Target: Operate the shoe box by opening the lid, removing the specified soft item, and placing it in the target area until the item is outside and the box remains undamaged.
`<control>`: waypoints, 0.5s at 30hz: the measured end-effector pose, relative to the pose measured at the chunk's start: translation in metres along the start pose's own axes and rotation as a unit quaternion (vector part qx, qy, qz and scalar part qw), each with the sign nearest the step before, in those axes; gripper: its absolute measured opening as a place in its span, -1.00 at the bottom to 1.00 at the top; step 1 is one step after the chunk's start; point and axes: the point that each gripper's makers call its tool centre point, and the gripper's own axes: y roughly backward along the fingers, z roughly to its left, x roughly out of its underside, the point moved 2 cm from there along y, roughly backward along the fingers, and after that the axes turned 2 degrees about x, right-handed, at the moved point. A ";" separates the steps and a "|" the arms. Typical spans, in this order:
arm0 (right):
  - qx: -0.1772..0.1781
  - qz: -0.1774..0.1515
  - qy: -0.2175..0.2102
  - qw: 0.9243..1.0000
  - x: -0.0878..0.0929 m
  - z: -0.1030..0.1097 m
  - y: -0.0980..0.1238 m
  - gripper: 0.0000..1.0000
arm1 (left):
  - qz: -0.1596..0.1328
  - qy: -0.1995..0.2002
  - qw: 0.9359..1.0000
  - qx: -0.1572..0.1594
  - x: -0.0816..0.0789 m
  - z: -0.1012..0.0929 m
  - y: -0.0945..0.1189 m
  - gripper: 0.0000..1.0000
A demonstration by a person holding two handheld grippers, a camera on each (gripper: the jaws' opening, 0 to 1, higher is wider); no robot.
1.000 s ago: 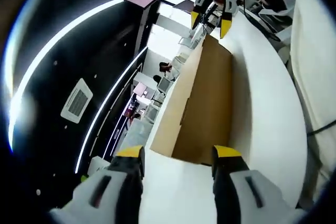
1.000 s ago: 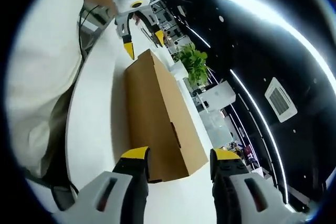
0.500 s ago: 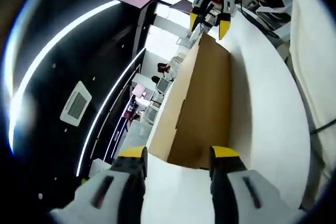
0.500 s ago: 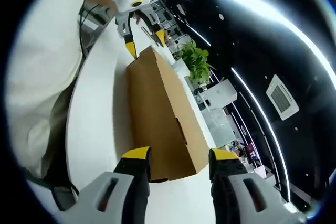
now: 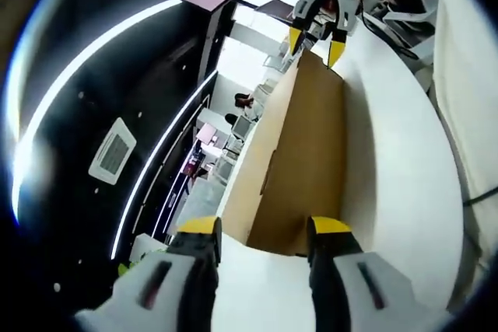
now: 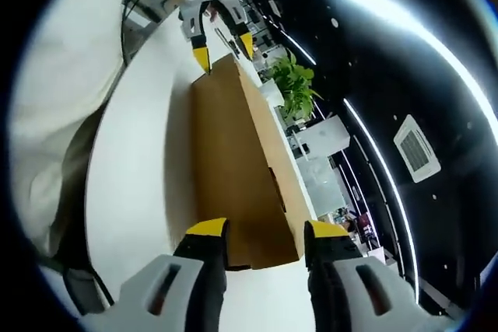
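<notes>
Lying lengthwise between my two claws, the shoe box [image 5: 299,169] is plain brown cardboard with its lid shut, and I judge it light, stiff along its edges, yet easily creased or torn if pinched hard on a flat panel. The lid rim at each short end looks the safest place to take hold, lifting evenly from both ends. What is inside cannot be seen.

Its long axis runs straight away from my left claw [image 5: 263,229], near end just ahead of the yellow tips and far end at my right claw [image 5: 317,40]. From my right claw [image 6: 264,232] the same line reads in reverse, the far end reaching my left claw [image 6: 224,46].

Both claws stand parted about as wide as the box end, gripping nothing; whether the tips touch cardboard I cannot tell.

Under the box spreads the white tabletop [image 6: 132,184], with a leafy plant [image 6: 296,87] beyond my right claw.
</notes>
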 end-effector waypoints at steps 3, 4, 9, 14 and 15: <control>-0.001 0.010 0.013 1.000 0.001 0.000 -0.001 -0.24 | 0.002 -0.008 1.000 0.000 -0.001 -0.001 -0.001 -0.11; 0.001 0.009 0.015 1.000 0.001 -0.001 -0.001 -0.24 | 0.001 -0.016 1.000 -0.001 -0.001 -0.001 0.000 -0.11; 0.006 0.015 0.023 1.000 0.002 -0.003 -0.001 -0.26 | 0.010 -0.028 1.000 -0.001 0.002 -0.002 -0.002 -0.11; 0.007 0.012 0.034 0.999 0.001 -0.001 0.000 -0.33 | 0.016 -0.064 0.998 -0.001 0.003 -0.004 -0.003 -0.18; 0.006 0.014 0.034 0.999 0.003 -0.001 0.000 -0.33 | 0.017 -0.063 0.998 0.001 0.003 -0.004 -0.003 -0.15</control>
